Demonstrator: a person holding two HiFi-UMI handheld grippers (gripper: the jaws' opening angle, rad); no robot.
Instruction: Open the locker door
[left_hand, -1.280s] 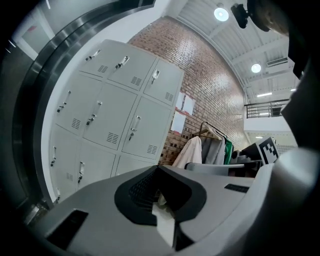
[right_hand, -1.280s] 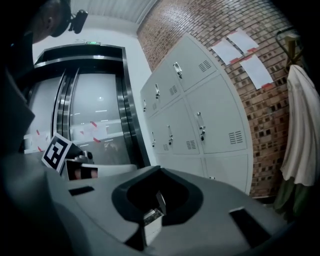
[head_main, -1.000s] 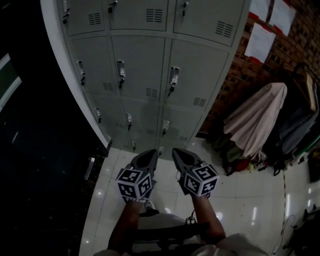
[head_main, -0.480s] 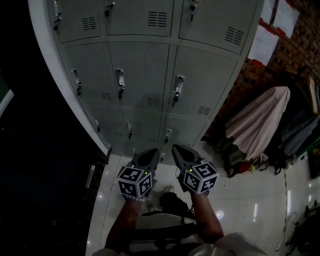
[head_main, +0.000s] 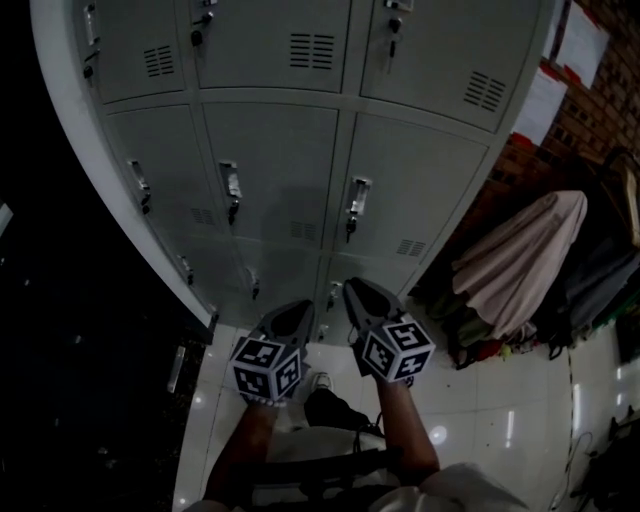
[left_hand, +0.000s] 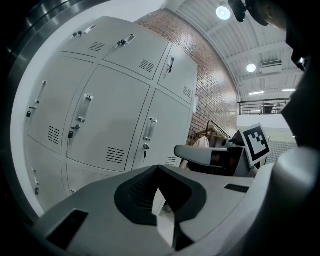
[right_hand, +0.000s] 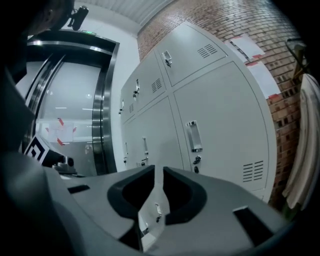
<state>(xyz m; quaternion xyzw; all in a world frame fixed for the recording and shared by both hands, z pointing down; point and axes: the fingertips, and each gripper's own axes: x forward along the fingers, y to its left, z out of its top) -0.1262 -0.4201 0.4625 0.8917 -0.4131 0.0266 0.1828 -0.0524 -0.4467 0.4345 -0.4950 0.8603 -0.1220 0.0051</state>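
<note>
A bank of grey locker doors (head_main: 275, 165) stands shut ahead, each with a metal handle (head_main: 231, 188) and a key lock. Both grippers are held side by side, short of the lockers and touching nothing. My left gripper (head_main: 290, 312) (left_hand: 159, 167) has its tips together with nothing between them. My right gripper (head_main: 358, 293) (right_hand: 158, 168) points at the door with the handle (right_hand: 194, 136); its jaws have just been opening and show a narrow empty gap. The right gripper's jaw (left_hand: 200, 152) and marker cube (left_hand: 255, 142) also show in the left gripper view.
A brick wall (head_main: 590, 95) with paper sheets (head_main: 540, 105) adjoins the lockers on the right. Garments (head_main: 520, 255) hang on a rack there. A dark steel door frame (right_hand: 102, 105) stands left of the lockers. Glossy white floor tiles (head_main: 480, 400) lie below.
The view has come closer to the lockers, whose doors look larger and lower in the frame. Both grippers have moved forward toward them, still side by side.
</note>
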